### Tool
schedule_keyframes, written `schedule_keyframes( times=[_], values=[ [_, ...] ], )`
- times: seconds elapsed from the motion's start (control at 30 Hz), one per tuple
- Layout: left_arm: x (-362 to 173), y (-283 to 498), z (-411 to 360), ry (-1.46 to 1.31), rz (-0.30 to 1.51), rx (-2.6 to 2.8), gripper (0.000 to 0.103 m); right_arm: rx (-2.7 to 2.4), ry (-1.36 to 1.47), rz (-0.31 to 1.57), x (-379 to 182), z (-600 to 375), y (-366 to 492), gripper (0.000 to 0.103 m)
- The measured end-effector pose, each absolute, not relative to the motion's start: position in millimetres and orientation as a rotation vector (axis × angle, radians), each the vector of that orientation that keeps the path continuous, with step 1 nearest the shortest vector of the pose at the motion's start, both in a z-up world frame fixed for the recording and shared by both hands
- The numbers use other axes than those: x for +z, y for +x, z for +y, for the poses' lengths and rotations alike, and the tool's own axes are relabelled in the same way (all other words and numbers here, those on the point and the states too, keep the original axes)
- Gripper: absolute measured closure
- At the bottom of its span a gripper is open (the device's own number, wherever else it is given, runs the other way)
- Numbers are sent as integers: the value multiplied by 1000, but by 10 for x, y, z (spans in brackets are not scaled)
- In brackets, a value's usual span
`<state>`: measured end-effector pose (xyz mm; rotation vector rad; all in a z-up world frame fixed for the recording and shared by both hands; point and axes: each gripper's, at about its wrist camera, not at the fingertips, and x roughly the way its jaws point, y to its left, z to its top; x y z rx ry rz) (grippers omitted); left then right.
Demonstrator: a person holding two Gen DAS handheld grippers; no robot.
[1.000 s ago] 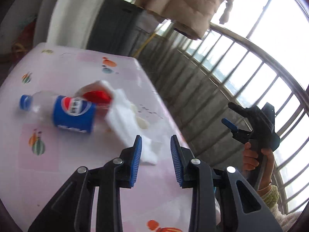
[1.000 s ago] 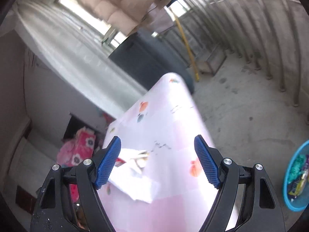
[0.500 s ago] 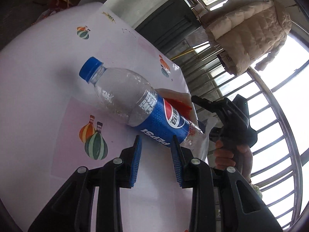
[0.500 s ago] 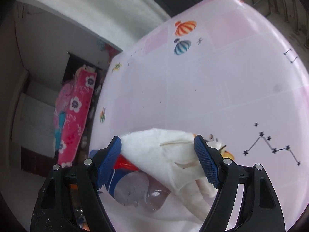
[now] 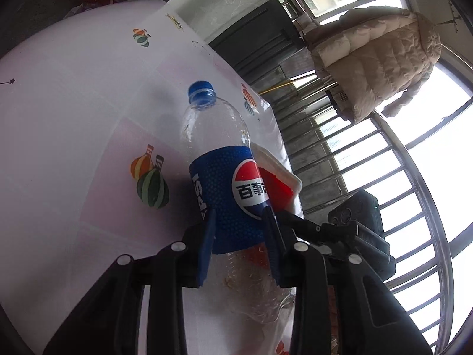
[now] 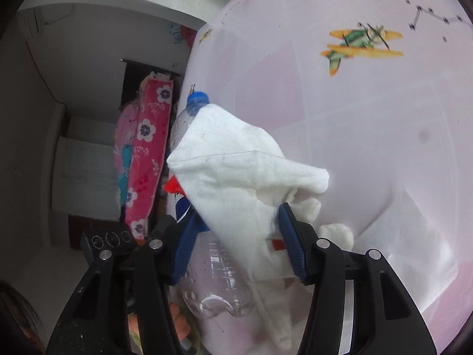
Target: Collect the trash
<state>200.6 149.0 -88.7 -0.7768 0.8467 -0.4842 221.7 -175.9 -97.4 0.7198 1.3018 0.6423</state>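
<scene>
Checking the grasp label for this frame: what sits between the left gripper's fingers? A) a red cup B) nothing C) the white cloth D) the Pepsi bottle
D: in the left wrist view the left gripper has a blue pad on each side of the bottle, at its blue label; the cloth is between the right gripper's fingers instead.

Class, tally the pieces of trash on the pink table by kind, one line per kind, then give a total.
Plastic bottle: 1
White tissue or cloth: 1
Red-and-white packet: 1
Total: 3, though the pieces overlap, so more may be hidden.
</scene>
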Motion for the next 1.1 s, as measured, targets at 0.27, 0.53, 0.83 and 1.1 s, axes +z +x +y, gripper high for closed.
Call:
schedule_keyframes(
  times=[0.27,0.53,0.83,1.1],
  values=[
    [-834,1515,1417,-721,891,-532,72,648,838,1297,-950,-1849,1776,53],
    [-790,1160,1350,-644,910,-546,72,607,738,1187,-619,-1990,1624,41],
    [-693,964,1371,-553,864,-525,72,400,652,1125,-576,-2562,1174,37],
    [-672,875,1359,-509,853,-528,72,332,621,1210,-866,-2552,1018,54]
  ],
)
